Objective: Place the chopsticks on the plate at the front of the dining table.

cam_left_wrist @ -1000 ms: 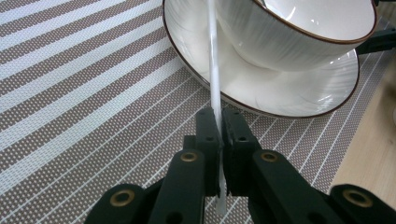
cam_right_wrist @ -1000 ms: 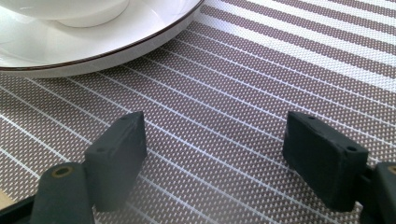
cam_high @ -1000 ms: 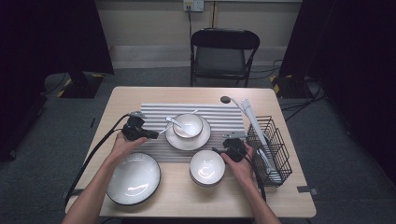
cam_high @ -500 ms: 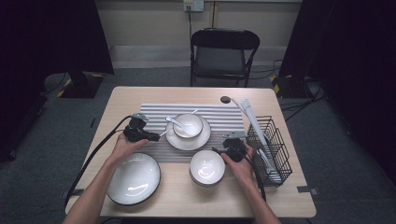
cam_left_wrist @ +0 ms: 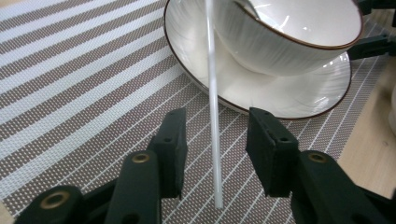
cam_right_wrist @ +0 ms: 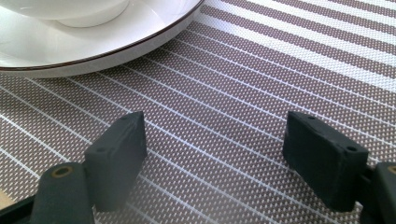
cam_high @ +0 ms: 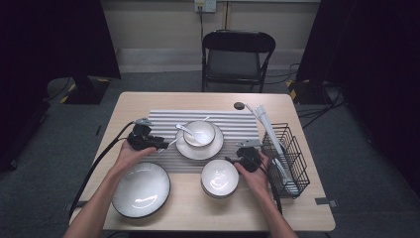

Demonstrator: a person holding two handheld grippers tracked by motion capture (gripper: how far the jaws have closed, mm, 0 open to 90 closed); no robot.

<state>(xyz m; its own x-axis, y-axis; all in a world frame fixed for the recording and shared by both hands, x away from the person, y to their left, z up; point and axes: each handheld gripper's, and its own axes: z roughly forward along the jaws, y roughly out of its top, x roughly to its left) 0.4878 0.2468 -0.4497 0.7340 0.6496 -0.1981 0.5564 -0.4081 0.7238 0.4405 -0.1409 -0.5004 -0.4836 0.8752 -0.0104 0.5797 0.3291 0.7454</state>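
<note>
Two grippers at a wooden table (cam_high: 148, 101), one per hand.

Left gripper (cam_left_wrist: 215, 140): jaws parted to a narrow gap, not closed. Thin white spoon handle (cam_left_wrist: 212, 93) running straight up between them, touching neither pad as far as visible; its free end just short of the jaw roots. Ahead of the jaws, one white saucer (cam_left_wrist: 289, 93) with a dark rim, and one white cup (cam_left_wrist: 285, 32) standing on it; the handle leans over the cup's rim. Striped placemat (cam_left_wrist: 70, 84) beneath the jaws.

Same gripper in the high view (cam_high: 161, 144): held by the left hand (cam_high: 130, 154) at the mat's near-left part, jaws aimed at the saucer (cam_high: 198, 148). Spoon (cam_high: 185, 131) resting in the cup (cam_high: 199, 132).

Right gripper (cam_right_wrist: 215, 154): jaws spread wide, nothing between them, only mat (cam_right_wrist: 261, 84) weave below. Saucer edge (cam_right_wrist: 93, 42) ahead and to the left of the jaws.

In the high view, right gripper (cam_high: 233, 159) in the right hand (cam_high: 255, 171), just beside one white bowl (cam_high: 219, 177); contact with the bowl not clear.

Count on the table: one saucer, one cup, one spoon, one bowl, one large dark-rimmed plate (cam_high: 141, 189) close behind the left hand, one black wire basket (cam_high: 292, 148) beyond the right gripper's outer side, one long white item (cam_high: 265, 121) lying across the basket's rim, one small dark round object (cam_high: 239, 105) beyond the mat (cam_high: 168, 119).

One black folding chair (cam_high: 237, 54) beyond the table.
</note>
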